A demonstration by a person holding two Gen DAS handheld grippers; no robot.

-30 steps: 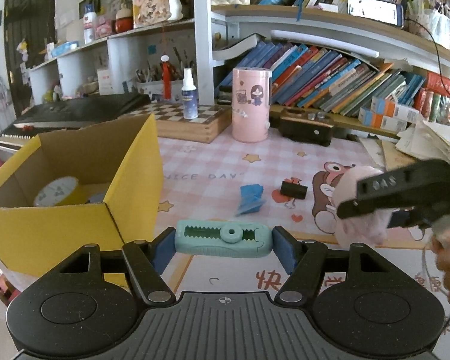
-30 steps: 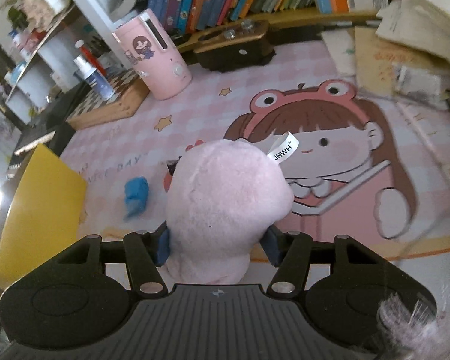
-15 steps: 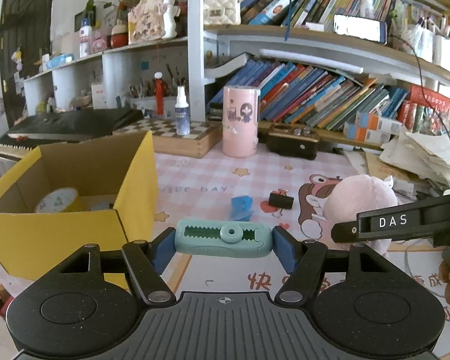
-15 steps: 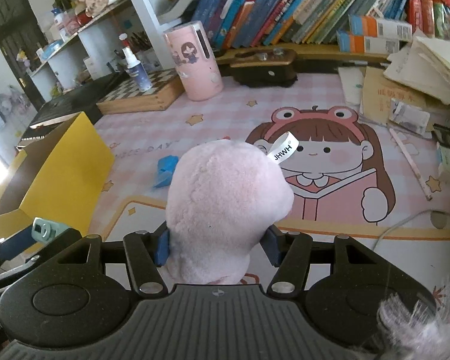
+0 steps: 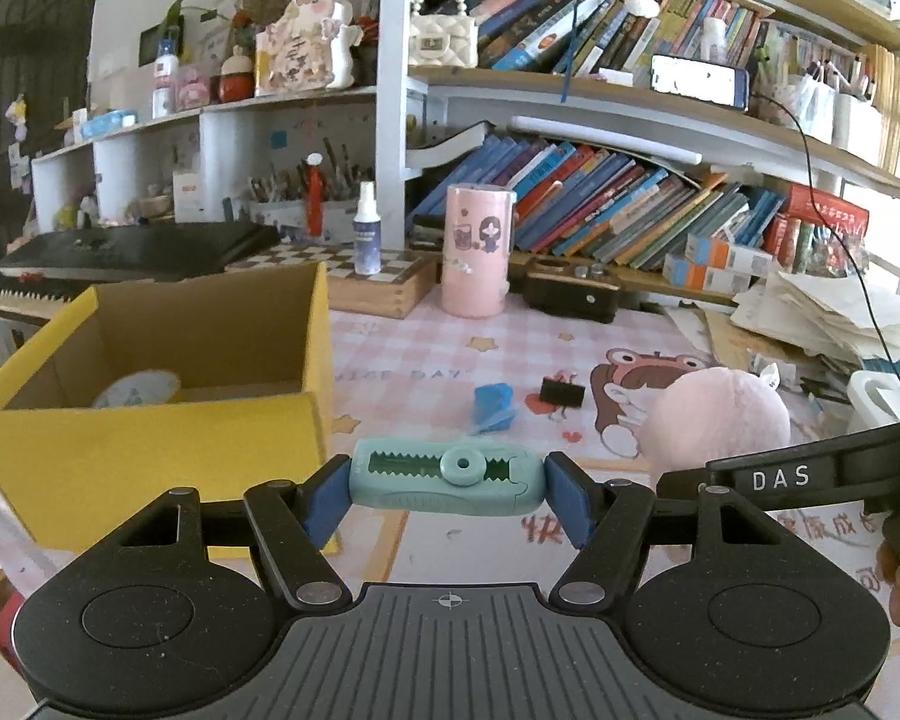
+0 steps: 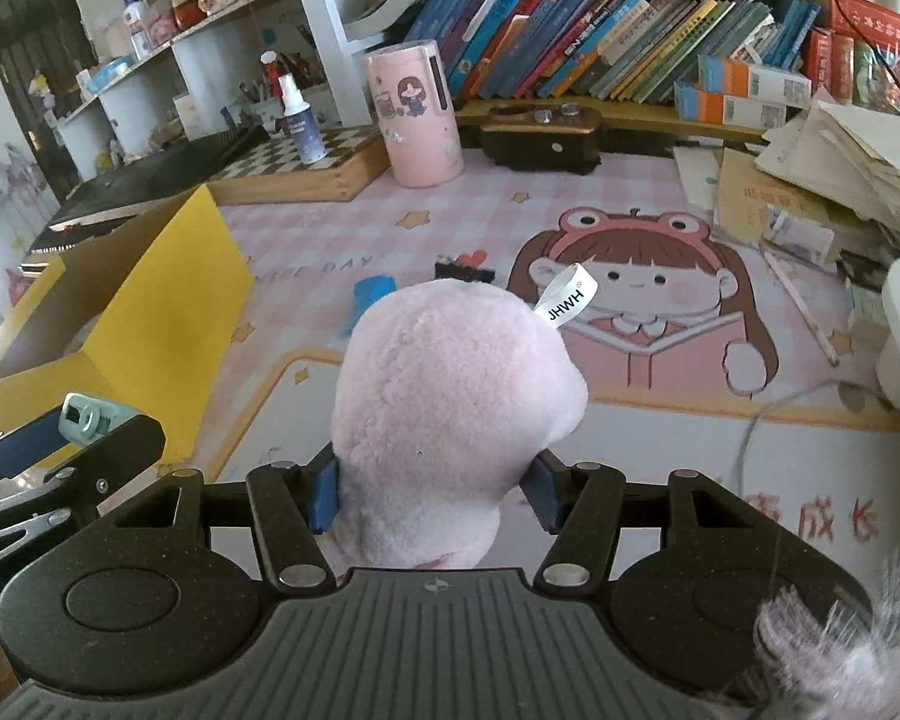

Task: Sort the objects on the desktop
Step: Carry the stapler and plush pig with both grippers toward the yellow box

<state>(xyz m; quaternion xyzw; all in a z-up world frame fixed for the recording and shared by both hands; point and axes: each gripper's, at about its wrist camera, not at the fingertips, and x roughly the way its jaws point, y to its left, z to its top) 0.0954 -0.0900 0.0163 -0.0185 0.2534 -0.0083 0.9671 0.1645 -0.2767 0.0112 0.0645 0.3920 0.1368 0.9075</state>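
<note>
A pink cartoon-printed mat covers the tabletop [image 6: 660,450]. At its left edge stands an open yellow cardboard box [image 5: 150,432] with a round white item lying on its floor. Behind, against the bookshelf, a pink cylindrical container [image 5: 477,252] stands upright beside a wooden chessboard box [image 5: 378,285].

The right hand-held gripper [image 6: 435,486] is clenched on a pink plush toy [image 6: 450,396], blue pads pressing into its sides, a white tag sticking out on top; the toy is held above the mat, right of the box. The left hand-held gripper [image 5: 447,495] grasps a teal correction-tape dispenser [image 5: 447,477] crosswise, its ends against the pads, just right of the box's near corner.

On the mat lie a blue crumpled piece [image 5: 492,408] and, near it, a black binder clip [image 5: 563,391].
</note>
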